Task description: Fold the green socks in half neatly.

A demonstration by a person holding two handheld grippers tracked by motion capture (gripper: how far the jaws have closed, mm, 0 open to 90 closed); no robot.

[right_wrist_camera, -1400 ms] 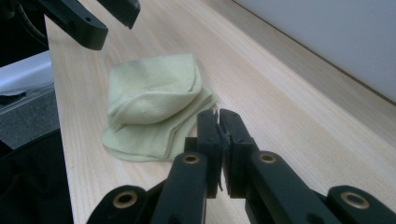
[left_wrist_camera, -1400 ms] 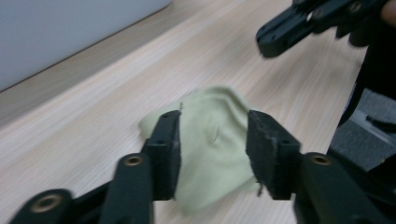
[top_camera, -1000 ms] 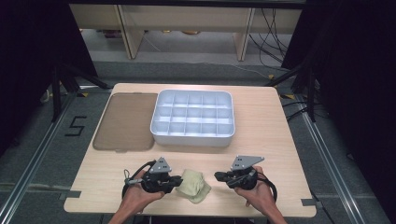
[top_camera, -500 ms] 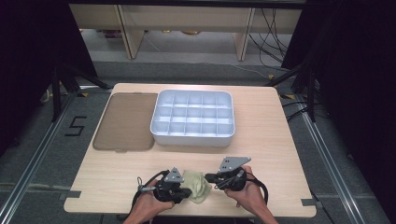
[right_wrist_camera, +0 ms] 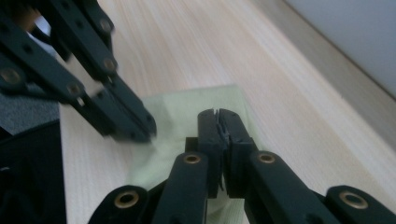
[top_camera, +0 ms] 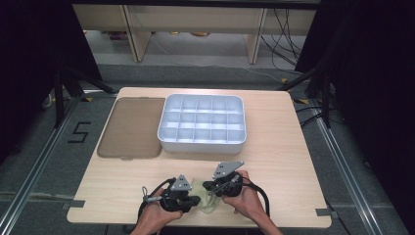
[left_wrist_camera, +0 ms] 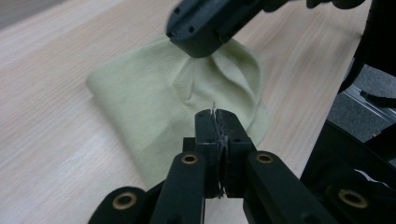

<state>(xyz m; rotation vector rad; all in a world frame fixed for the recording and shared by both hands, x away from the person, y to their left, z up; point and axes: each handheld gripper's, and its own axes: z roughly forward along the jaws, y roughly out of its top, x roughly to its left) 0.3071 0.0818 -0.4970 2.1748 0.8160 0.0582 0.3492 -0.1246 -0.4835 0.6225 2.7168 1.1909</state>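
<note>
I had the desk (top_camera: 293,161) under me, pale wood, with everything well inside its edges. The biggest thing on it was the white tray (top_camera: 201,122) near the far middle, split into a grid of small compartments; every one I could see into held nothing. Just beside its left wall lay a flat brown lid (top_camera: 131,127), rim down on the wood. At the near edge sat the cloth (top_camera: 209,201), a pale green, crumpled piece, lying between my two hands and well apart from the tray. My left tongs (top_camera: 195,200) had their jaws pressed together at the cloth's near edge; whether any fabric was pinched, I could not tell. My right tongs (top_camera: 209,186) were closed too, over the cloth's other side.
</note>
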